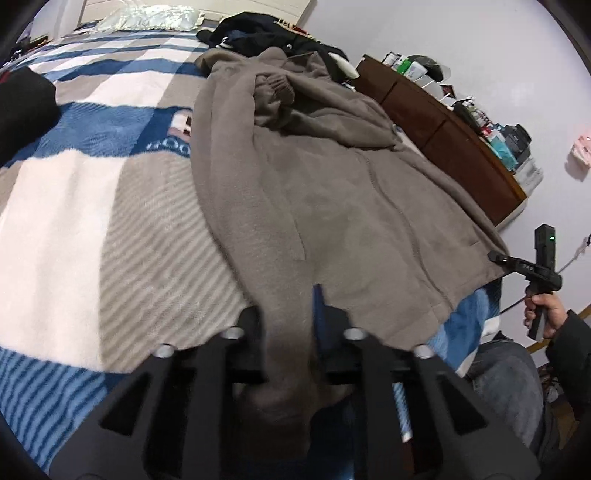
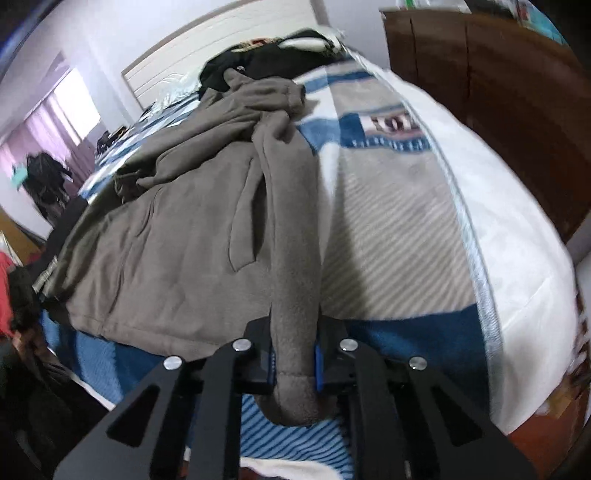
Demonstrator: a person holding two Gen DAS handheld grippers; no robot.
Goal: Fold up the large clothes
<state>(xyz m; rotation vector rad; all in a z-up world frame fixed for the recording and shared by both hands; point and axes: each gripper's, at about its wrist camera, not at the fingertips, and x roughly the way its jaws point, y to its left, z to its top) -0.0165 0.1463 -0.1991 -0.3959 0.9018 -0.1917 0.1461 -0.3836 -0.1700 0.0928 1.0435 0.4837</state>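
Observation:
A large grey-brown fleece hoodie (image 1: 332,192) lies spread on a bed, its sleeves bunched near the far end. In the left wrist view my left gripper (image 1: 291,332) is shut on a fold of its near hem, and the cloth hangs down between the fingers. At the hoodie's right corner the right gripper (image 1: 496,256) shows from the side, held by a person's hand (image 1: 546,314). In the right wrist view my right gripper (image 2: 295,362) is shut on a thick roll of the hoodie (image 2: 177,236) at its near edge, with the blue pads pressing both sides.
The bed carries a blue, white and grey striped blanket (image 1: 92,203). A pile of dark clothes (image 1: 258,33) and a white pillow (image 1: 147,16) lie at the head end. A black garment (image 1: 22,107) sits at the left. A brown wooden cabinet (image 1: 443,140) with clutter on top stands beside the bed.

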